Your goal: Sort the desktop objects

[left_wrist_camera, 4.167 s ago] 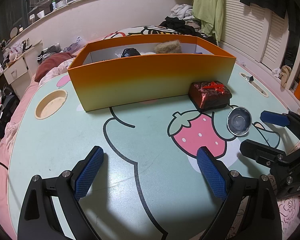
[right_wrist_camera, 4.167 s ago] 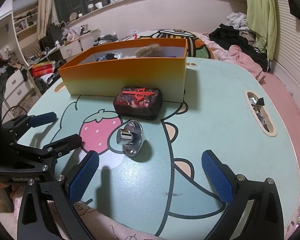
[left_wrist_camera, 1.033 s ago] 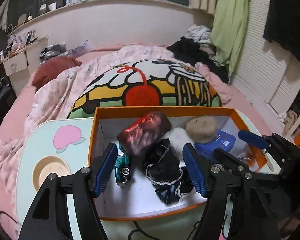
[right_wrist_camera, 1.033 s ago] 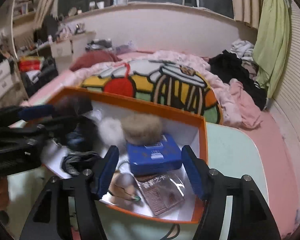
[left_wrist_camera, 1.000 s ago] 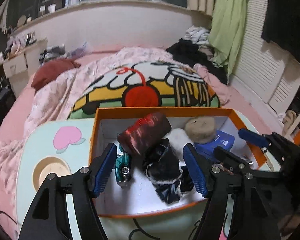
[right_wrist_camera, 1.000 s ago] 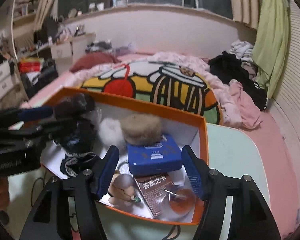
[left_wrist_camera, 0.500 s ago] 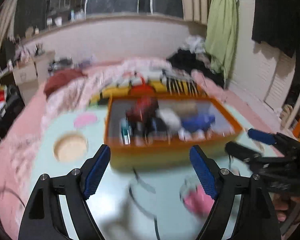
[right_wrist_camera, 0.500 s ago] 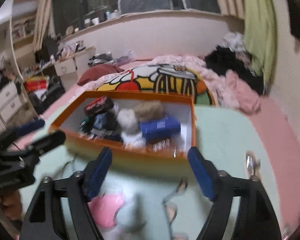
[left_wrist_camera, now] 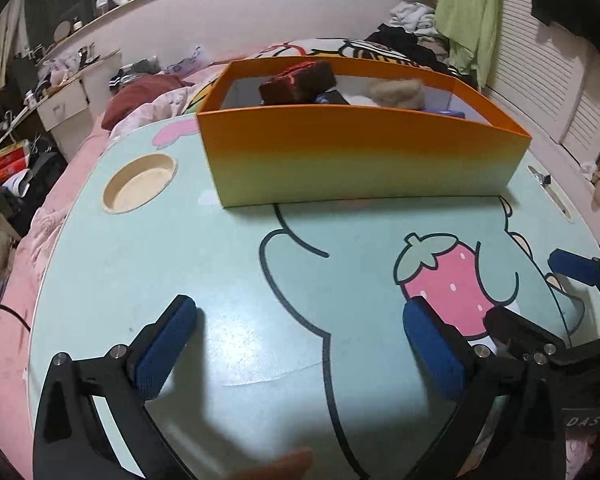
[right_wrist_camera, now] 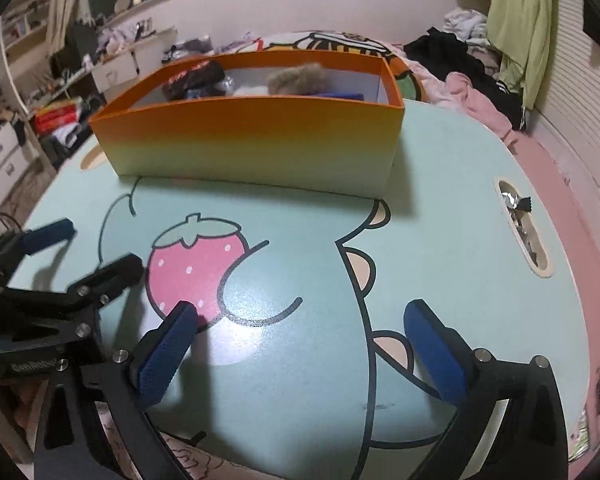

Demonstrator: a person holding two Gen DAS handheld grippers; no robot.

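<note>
Apparently sorting is near complete: the orange box (left_wrist_camera: 364, 152) at the far side of the surface (left_wrist_camera: 240, 300) holds the objects. Left tool (left_wrist_camera: 300, 344) and right tool (right_wrist_camera: 300, 344) are opening, jaws empty; the box interior is only partly visible.

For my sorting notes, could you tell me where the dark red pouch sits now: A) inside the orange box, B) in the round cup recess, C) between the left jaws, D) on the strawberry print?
A: the dark red pouch rests inside the orange box.
</note>
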